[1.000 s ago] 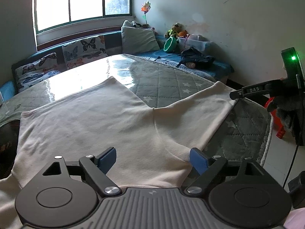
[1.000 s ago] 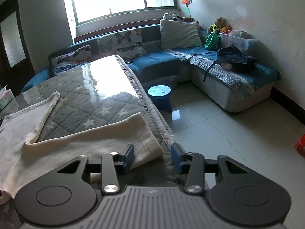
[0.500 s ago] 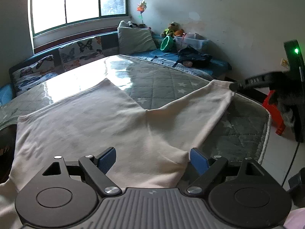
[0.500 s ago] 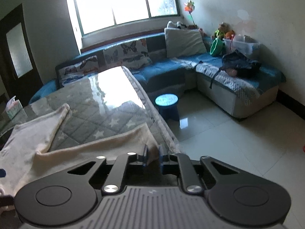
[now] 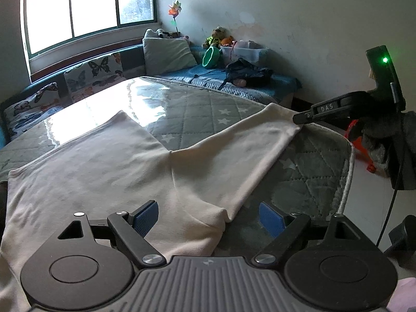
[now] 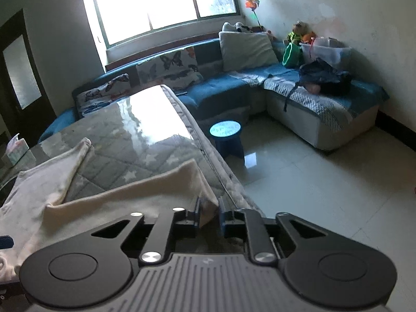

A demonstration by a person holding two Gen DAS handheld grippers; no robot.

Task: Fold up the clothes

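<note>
At the table edge [image 6: 221, 179], right gripper [image 6: 209, 214] is opening around the cloth's corner [image 6: 205, 202]; left gripper [image 5: 208, 214] hangs released.

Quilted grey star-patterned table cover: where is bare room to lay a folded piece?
Free: the glossy far stretch beyond the cream garment, the wedge between its two legs, and the right corner. Crowded: the near half, under the cream garment, with a tissue box at the far left.
</note>
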